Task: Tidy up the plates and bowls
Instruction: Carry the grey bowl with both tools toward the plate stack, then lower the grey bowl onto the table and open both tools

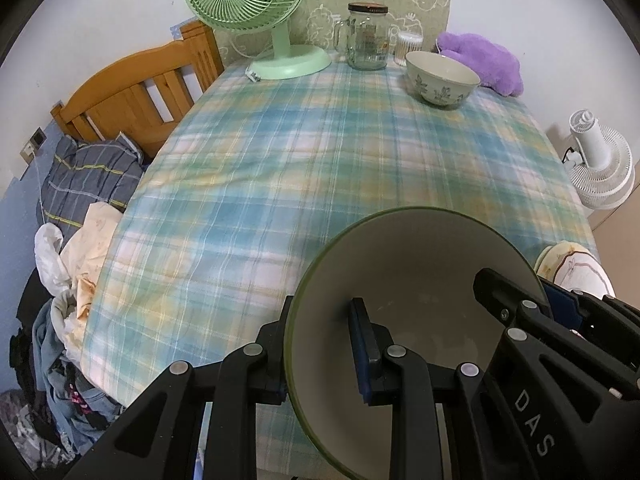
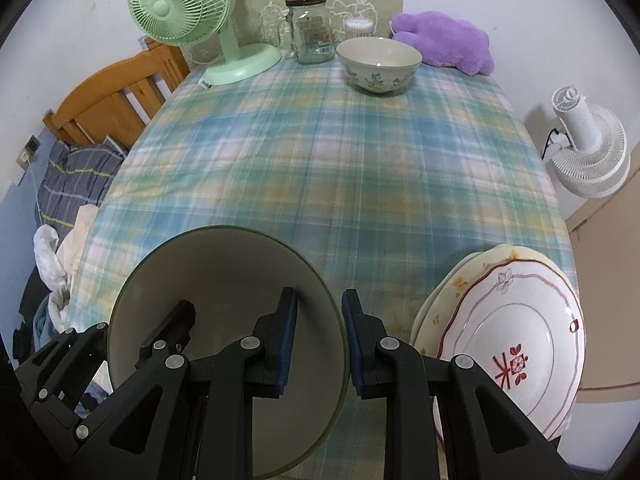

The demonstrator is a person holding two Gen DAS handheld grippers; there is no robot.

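The checked tablecloth fills the middle of both views, covering the table from the far wall to the bottom of the frame. At the lower centre, a large green-rimmed bowl is held between the two grippers, tilted so its pale inside faces the cameras. The left gripper pinches the bowl's left rim, one finger outside and one inside. The right gripper pinches the opposite rim the same way, its blue pads pressed on either side of the wall. At the lower right, a stack of plates lies at the table's edge, just beside the right gripper. In the upper left stands a green fan. At the top centre, a smaller patterned bowl sits upright near a glass jar.
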